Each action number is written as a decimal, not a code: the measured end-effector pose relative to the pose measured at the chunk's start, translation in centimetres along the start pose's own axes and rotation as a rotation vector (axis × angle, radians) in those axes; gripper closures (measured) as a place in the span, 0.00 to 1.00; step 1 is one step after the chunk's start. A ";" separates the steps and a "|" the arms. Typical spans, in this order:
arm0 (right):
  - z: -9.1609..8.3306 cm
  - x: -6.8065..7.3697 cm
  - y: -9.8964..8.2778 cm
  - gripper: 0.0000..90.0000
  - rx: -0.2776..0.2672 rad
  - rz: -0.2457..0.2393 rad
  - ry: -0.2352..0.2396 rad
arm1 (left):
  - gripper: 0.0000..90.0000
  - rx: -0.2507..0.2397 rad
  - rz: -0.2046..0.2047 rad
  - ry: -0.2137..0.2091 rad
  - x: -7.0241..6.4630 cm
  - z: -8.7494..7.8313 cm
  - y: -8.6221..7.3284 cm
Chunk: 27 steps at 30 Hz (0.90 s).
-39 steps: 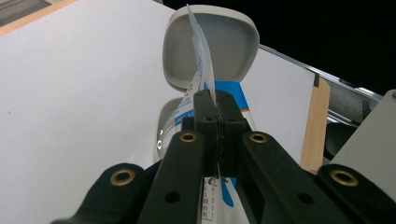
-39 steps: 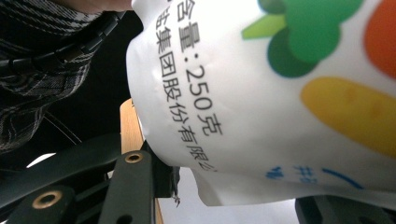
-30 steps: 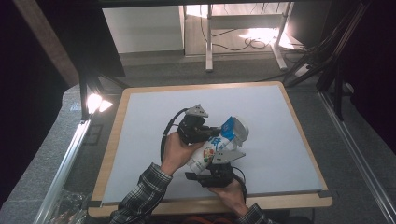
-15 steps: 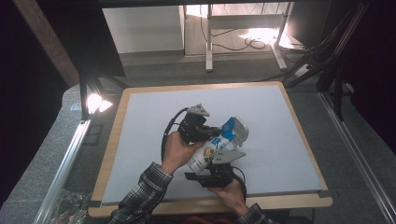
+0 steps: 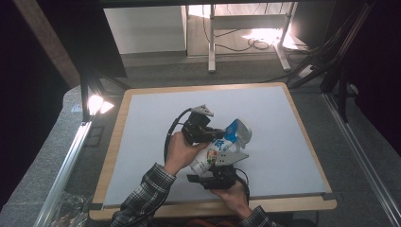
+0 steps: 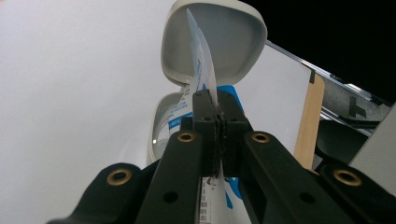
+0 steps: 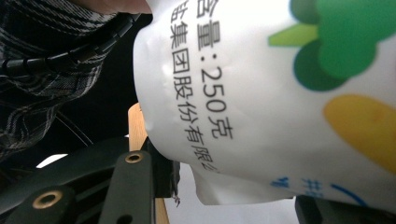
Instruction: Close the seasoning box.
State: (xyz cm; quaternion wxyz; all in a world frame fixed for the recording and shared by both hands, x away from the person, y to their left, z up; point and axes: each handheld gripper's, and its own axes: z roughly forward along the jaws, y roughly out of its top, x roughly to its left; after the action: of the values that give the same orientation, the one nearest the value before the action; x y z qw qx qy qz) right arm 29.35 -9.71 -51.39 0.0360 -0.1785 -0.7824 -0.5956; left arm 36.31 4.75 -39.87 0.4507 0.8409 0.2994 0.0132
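pouch held above worktop near front edge; right gripper jaws half-spread, clamped on pouch body; left gripper pinched tight on thin top flap; white cap flipped open; likely tearing or opening underway, contents not yet out

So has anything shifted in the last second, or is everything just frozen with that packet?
Nothing visibly changed. The left tongs stay pinched shut on a thin flap of the white and blue packet, near its open white lid, and the right tongs stay clamped around the packet's lower body. Both hands and the packet sit in the same spot over the grey mat.
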 end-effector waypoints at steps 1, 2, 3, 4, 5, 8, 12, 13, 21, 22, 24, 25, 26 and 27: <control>0.0 0.0 0.0 0.61 -0.001 0.001 0.002 | 0.98 -0.002 -0.002 -0.001 0.0 0.0 0.0; 0.0 0.0 0.0 0.61 -0.003 0.000 0.003 | 0.98 0.002 -0.005 -0.002 0.1 0.0 0.0; 0.0 0.0 0.0 0.61 -0.001 0.001 0.003 | 0.98 0.002 -0.005 -0.002 0.1 0.0 0.0; 0.0 0.0 0.0 0.61 -0.002 0.002 0.004 | 0.98 0.010 -0.009 -0.001 0.1 0.0 0.1; 0.0 0.0 0.1 0.61 -0.002 0.004 0.004 | 0.98 0.008 -0.010 -0.003 0.1 0.1 0.1; 0.0 0.0 0.1 0.61 -0.006 0.006 0.007 | 0.98 0.014 -0.014 -0.003 0.2 0.1 0.2; 0.0 -0.1 0.1 0.61 -0.010 0.011 0.013 | 0.97 0.021 -0.016 -0.002 0.2 0.1 0.3; 0.0 0.0 0.2 0.61 -0.011 0.016 0.016 | 0.97 0.020 -0.018 -0.004 0.2 0.1 0.4; 0.0 0.0 0.2 0.61 -0.014 0.025 0.024 | 0.96 0.035 -0.023 -0.007 0.2 0.2 0.6; 0.0 0.0 0.2 0.61 -0.015 0.026 0.025 | 0.96 0.033 -0.025 -0.007 0.2 0.2 0.6; 0.0 0.0 0.3 0.61 -0.014 0.023 0.023 | 0.96 0.039 -0.025 -0.008 0.2 0.2 0.6; 0.0 0.0 0.3 0.61 -0.014 0.021 0.022 | 0.96 0.041 -0.026 -0.009 0.2 0.2 0.6; 0.0 0.0 0.3 0.61 -0.015 0.021 0.023 | 0.95 0.040 -0.027 -0.010 0.3 0.3 0.6; 0.0 0.0 0.3 0.61 -0.015 0.021 0.022 | 0.95 0.040 -0.027 -0.009 0.3 0.3 0.7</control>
State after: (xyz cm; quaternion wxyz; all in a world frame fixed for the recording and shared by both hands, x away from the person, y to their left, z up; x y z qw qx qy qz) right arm 29.40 -9.66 -51.10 0.0495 -0.1805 -0.7756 -0.6028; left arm 36.93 4.42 -39.59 0.4353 0.8457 0.3088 -0.0029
